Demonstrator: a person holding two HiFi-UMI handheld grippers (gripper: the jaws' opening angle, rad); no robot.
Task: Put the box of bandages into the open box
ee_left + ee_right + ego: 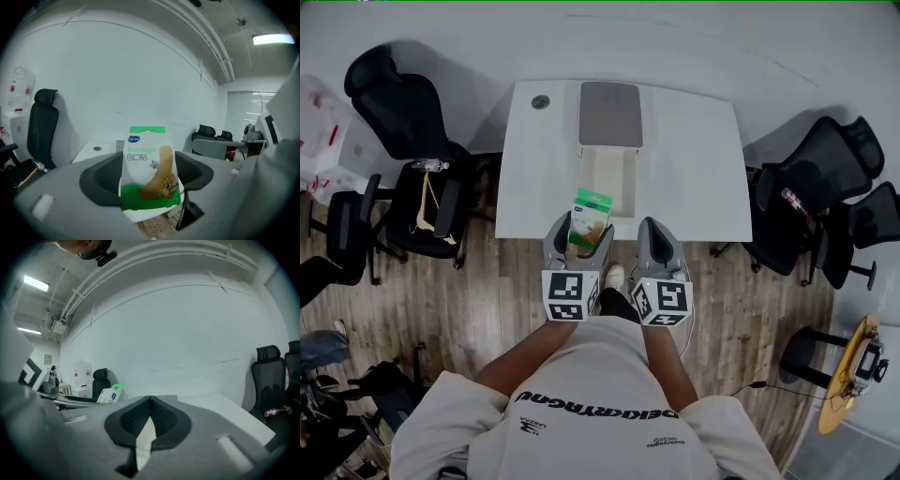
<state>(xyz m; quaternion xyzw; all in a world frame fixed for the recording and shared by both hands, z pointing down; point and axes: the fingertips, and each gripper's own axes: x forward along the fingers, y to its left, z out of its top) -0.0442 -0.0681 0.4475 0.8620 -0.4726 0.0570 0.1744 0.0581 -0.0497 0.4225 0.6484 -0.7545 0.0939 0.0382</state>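
While the person is standing at the near edge of the white table (694,169), the left gripper (580,230) is clamping the box of bandages (147,164) between its jaws. The box is standing upright, with its green-and-white printed face turned to that gripper's camera. It is hanging above the table close to the near edge, at the near end of the open box (609,183), whose grey lid (610,114) is lying folded back toward the far edge. The right gripper (149,405) is hovering just beside the left one, with its jaws pressed together on nothing.
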